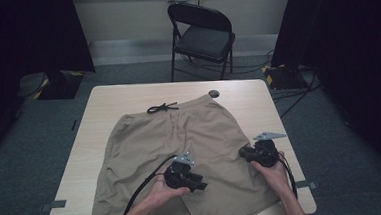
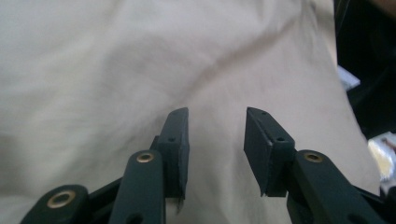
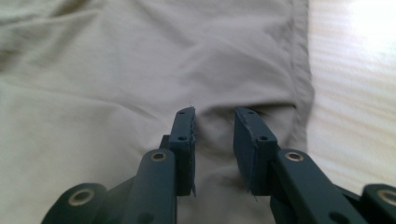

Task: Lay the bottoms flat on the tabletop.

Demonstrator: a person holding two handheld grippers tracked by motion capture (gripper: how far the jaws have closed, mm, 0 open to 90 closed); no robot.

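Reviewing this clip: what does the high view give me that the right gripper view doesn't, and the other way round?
High view alone: the whole spread of the beige shorts on the table, their black drawstring at the far waistband, the folding chair beyond, and both hands holding the left gripper and right gripper.

Right gripper view alone: close detail, its jaws apart over the fabric, right by the stitched side hem, with a fold running up between them.

Both: the beige shorts, the light wood tabletop, and the right gripper near the shorts' right edge.
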